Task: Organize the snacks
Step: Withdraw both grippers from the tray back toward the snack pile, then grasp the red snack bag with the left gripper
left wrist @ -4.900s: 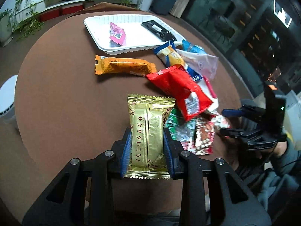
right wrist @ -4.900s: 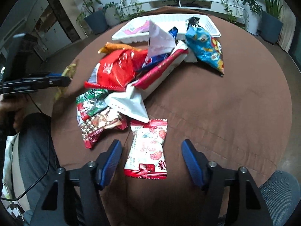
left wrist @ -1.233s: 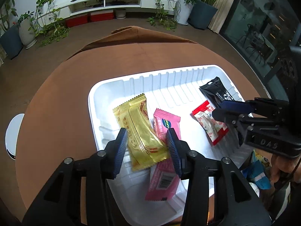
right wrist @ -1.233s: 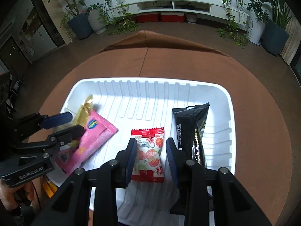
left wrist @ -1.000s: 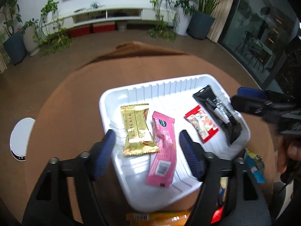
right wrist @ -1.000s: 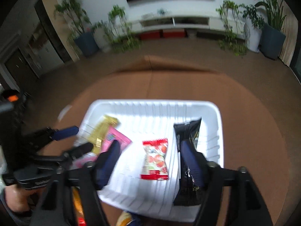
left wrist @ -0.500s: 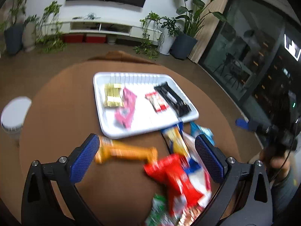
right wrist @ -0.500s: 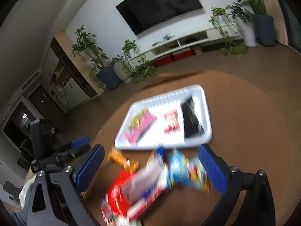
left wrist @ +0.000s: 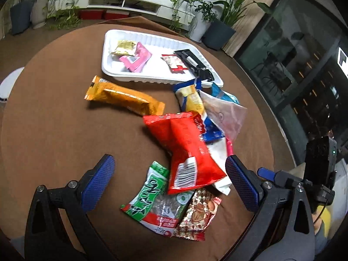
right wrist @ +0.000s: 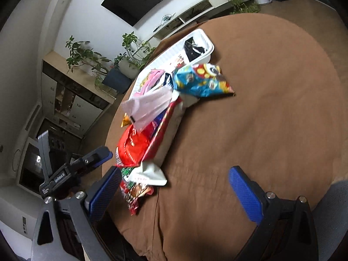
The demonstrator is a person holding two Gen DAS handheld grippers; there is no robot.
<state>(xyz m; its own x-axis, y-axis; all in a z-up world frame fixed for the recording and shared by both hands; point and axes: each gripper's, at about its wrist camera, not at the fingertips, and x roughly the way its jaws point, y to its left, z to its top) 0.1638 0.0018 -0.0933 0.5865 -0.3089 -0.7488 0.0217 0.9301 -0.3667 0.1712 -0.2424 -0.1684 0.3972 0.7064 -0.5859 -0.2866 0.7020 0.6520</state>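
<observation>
A white tray (left wrist: 113,71) at the far side of the round brown table holds a gold packet (left wrist: 124,47), a pink packet (left wrist: 136,59), a red-and-white candy packet (left wrist: 175,63) and a black packet (left wrist: 193,62). Loose snacks lie nearer: an orange bar (left wrist: 124,98), a red bag (left wrist: 187,145), a green packet (left wrist: 152,193) and a small patterned packet (left wrist: 199,215). My left gripper (left wrist: 171,182) is open and empty above the green packet. My right gripper (right wrist: 176,192) is open and empty over the table's near edge; a blue cartoon bag (right wrist: 202,80) lies beyond it.
A white-pink bag (left wrist: 224,114) and a blue-yellow packet (left wrist: 192,99) lie between the tray and the red bag. The tray also shows in the right wrist view (right wrist: 206,56). The other gripper (left wrist: 304,182) is at the table's right edge. Plants and a TV cabinet stand behind.
Both grippers let go of their packets in the tray, opened wide and drew back from the tray to the near side of the table, over the loose snack pile.
</observation>
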